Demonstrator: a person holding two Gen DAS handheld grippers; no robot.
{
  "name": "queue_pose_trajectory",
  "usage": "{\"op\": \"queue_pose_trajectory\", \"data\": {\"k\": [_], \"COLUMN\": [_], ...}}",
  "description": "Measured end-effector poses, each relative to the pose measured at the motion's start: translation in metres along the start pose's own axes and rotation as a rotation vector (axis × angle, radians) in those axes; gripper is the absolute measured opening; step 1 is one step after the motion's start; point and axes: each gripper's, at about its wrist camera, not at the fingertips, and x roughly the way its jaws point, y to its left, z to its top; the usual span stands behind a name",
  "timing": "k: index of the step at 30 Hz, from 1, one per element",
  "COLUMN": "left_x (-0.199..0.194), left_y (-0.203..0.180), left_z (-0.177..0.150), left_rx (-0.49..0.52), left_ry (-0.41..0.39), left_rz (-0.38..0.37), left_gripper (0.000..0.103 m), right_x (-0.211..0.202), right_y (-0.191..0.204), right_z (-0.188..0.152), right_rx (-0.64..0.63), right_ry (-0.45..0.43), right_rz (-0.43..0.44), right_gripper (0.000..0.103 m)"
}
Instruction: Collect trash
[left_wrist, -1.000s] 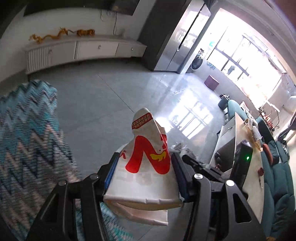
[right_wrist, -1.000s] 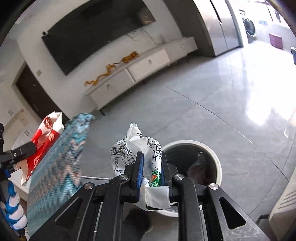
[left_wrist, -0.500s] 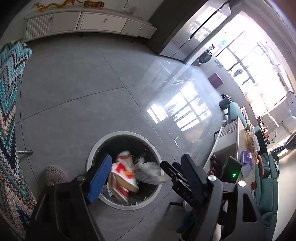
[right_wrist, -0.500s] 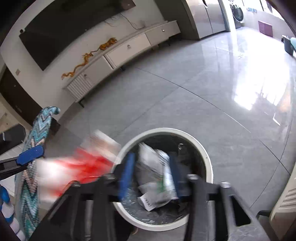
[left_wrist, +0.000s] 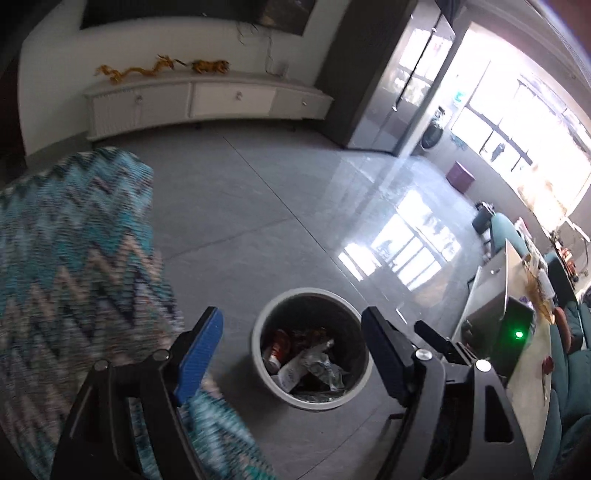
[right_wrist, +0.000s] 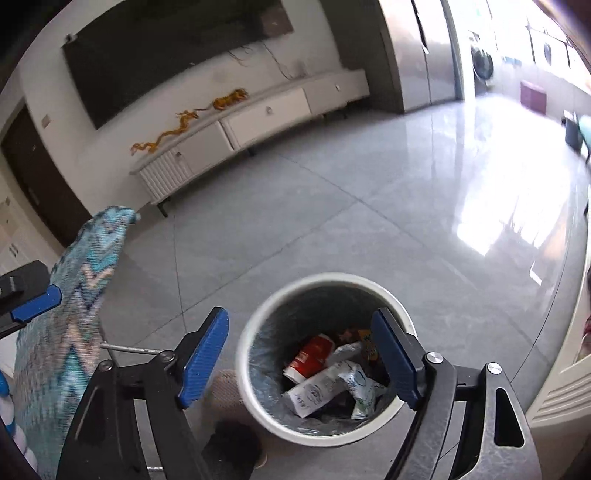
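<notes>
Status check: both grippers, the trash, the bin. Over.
Left gripper open, empty. Right gripper jaws opening, nothing between them. Trash lies inside the bin. Patterned cloth beside it, not blocking.

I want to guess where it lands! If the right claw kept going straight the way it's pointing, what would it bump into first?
Probably the trash bin. The right claw, its jaws opening with nothing between them, points down into the bin's mouth, so it would likely meet the wrappers piled inside first. Depth is hard to judge here.
</notes>
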Motion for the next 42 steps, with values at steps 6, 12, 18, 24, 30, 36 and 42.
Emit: {"op": "queue_pose_trajectory", "data": {"k": [6, 12, 18, 24, 30, 36, 42], "left_x": [-0.093, -0.189, -0.269, -0.335, -0.376, -0.396, -0.411], "left_y": [0.036, 0.083, 0.121, 0.133, 0.142, 0.158, 0.176], "left_z": [-0.013, -0.042, -0.067, -0.095, -0.121, -0.138, -0.153], "left_rx": [0.001, -0.041, -0.110, -0.119, -0.163, -0.219, -0.270], "left_ry": [-0.143, -0.293, -0.403, -0.499, -0.562, -0.590, -0.605], "left_rz": [0.147, 0.337, 0.483, 0.601, 0.668, 0.719, 0.774], "left_gripper": [0.076, 0.082, 0.083, 0.084, 0.088, 0.095, 0.096], "right_x": [-0.067, -0.135, -0.188, -0.237, -0.270, -0.287, -0.287], "right_y": [0.078, 0.152, 0.204, 0.243, 0.271, 0.289, 0.305], "right_z": [0.007, -0.006, -0.025, -0.040, -0.058, -0.068, -0.074], "right_rx": [-0.146, -0.282, -0.377, -0.429, -0.483, -0.513, -0.532], "right_ry": [-0.125, -0.229, -0.306, -0.379, -0.438, -0.468, -0.459], "right_rz": [0.039, 0.074, 0.106, 0.131, 0.136, 0.150, 0.163], "right_gripper": [0.088, 0.097, 0.103, 0.103, 0.103, 0.103, 0.103]}}
